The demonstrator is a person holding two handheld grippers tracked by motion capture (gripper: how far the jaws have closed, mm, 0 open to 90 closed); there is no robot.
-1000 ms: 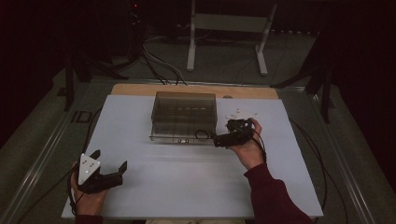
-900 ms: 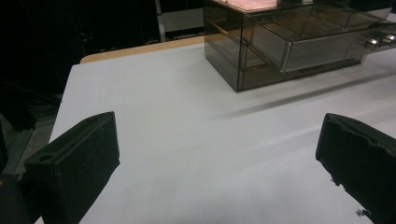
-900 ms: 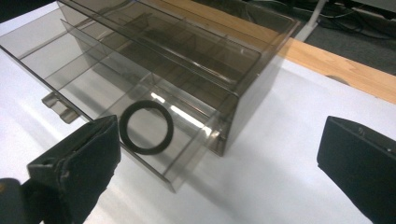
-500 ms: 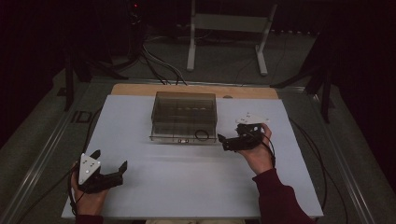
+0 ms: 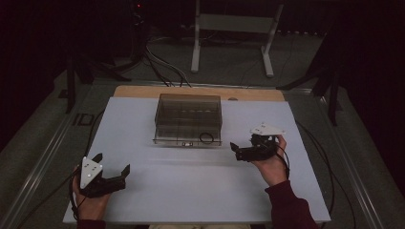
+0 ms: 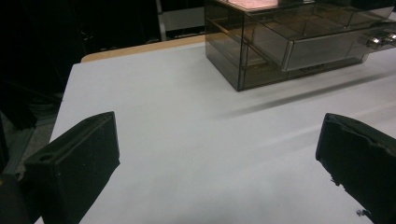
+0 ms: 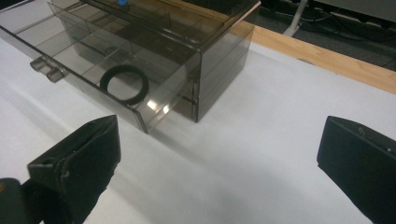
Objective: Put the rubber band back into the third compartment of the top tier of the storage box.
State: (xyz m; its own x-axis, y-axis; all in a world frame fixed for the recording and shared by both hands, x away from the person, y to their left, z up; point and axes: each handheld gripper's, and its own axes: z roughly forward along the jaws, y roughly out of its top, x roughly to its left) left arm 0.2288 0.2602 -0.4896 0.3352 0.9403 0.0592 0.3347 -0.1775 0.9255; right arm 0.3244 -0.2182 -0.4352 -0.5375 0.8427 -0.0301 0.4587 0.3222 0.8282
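A smoky see-through drawer box [image 5: 188, 117] stands at the middle back of the white table [image 5: 191, 195]. Its lower drawer sticks out a little, and a black ring [image 5: 206, 138] lies in the drawer's right front corner. My right gripper [image 5: 235, 150] is open just right of the box front, pointing left, with nothing between its fingers. In the right gripper view the ring [image 7: 124, 84] lies behind the drawer front, whose handle [image 7: 46, 69] is at the left. My left gripper [image 5: 113, 163] is open and empty at the near left, well apart from the box [image 6: 280, 42].
A bare wooden strip [image 5: 143, 90] runs along the table's far edge. Behind the table are a metal stand [image 5: 229, 28] and cables [image 5: 162, 67] on the floor. Cables trail from both grippers off the table sides.
My right gripper has drawn back from the box front, to the right and toward the person. The left gripper has hardly moved. The ring stays in the drawer.
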